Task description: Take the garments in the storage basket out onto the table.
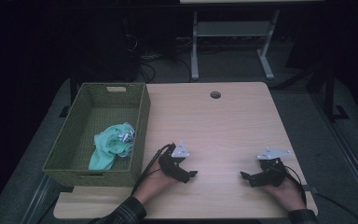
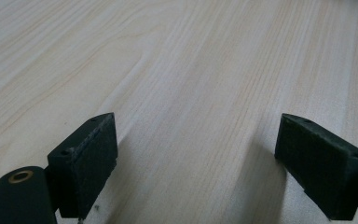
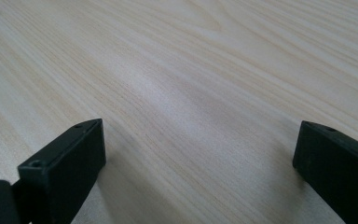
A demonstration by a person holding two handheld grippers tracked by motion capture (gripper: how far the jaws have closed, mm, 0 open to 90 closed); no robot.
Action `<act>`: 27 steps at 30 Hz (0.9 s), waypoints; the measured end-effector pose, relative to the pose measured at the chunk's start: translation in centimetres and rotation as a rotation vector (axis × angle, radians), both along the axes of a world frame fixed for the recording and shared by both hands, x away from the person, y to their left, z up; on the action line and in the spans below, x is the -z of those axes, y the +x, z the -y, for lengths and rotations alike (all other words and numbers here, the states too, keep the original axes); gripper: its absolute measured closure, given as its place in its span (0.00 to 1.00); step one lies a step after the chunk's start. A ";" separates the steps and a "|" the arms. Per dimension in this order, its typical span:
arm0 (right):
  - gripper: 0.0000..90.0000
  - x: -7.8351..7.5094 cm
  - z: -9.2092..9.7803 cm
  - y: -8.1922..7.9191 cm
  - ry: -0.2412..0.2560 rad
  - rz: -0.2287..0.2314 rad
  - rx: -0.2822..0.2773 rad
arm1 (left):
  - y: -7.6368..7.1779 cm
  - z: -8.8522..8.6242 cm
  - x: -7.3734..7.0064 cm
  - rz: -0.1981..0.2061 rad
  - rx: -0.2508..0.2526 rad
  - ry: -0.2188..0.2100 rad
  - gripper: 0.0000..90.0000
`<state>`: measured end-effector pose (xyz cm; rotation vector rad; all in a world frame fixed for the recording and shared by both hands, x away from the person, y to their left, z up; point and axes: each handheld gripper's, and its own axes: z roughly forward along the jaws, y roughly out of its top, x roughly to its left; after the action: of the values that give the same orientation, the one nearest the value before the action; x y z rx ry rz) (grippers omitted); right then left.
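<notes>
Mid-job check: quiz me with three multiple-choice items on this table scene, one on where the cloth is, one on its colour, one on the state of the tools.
1. Where does the cloth lie?
A. On the bare table top
B. Inside the woven basket
C. Between the left tool's jaws

2. What colour is the cloth?
A. Mint green
B. Red
C. Black

3. How do the jaws of the left tool and the right tool stand?
A. Both shut on the cloth
B. Left shut, right open
C. Both open, holding nothing

Answers:
1 B, the high view shows the cloth crumpled on the basket floor near its right wall.
2 A, it reads pale mint green against the olive weave.
3 C, each gripper view shows two black jaws set wide apart over bare table wood.
</notes>
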<state>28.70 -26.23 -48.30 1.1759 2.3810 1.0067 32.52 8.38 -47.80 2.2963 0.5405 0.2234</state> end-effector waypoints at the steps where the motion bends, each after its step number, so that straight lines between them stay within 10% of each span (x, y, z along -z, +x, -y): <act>1: 0.02 0.0 0.0 0.0 0.000 0.000 0.000 | 0.0 0.0 0.0 -0.002 -0.002 0.005 0.14; 27: 0.02 0.0 0.0 0.0 0.002 -0.001 0.001 | 0.2 -1.1 -2.1 -0.045 -0.029 -0.010 0.15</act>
<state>28.69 -26.22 -48.29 1.1786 2.3808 1.0084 32.73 9.48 -45.66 2.2892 0.5971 0.1832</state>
